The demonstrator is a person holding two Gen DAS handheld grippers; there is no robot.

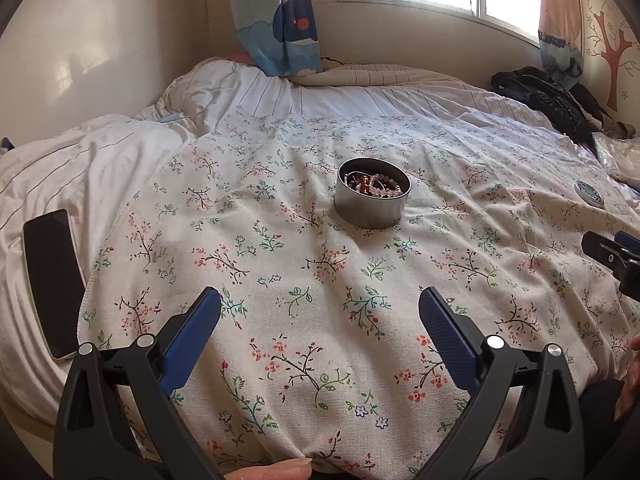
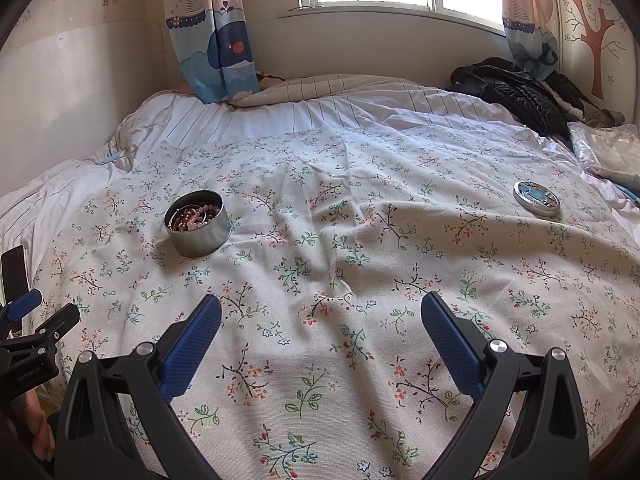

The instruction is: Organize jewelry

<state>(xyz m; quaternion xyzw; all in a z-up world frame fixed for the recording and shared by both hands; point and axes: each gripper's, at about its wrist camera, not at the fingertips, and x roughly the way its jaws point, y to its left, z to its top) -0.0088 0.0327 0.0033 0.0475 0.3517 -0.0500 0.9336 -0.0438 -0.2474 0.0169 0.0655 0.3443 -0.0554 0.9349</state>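
Nearest, left gripper [image 1: 320, 312]: blue pads spread wide, nothing between them, held over the floral cloth [image 1: 304, 360]. Right gripper [image 2: 320, 316]: likewise spread and empty, above the same cloth.

Left margin, on the striped bedding: phone [image 1: 52, 280], face dark, not part of the job.

Mid-field: round metal tin [image 1: 374, 196], open, upright on the cloth, well apart from both tools. Contents: bead bracelets [image 1: 380, 188] in pink, brown and pale tones, heaped and tangled; individual pieces cannot be counted.

Right of tin, well apart from it: tin lid [image 2: 537, 199], lying flat on the cloth, patterned face up.

Far: striped duvet, dark jacket [image 2: 516, 92] by the wall, curtains, window.

Status, judged: no loose jewelry visible on the cloth, so gathering into the tin looks finished. Outstanding: probably fetching the lid and seating it on the tin. Neither tool is near either item yet.
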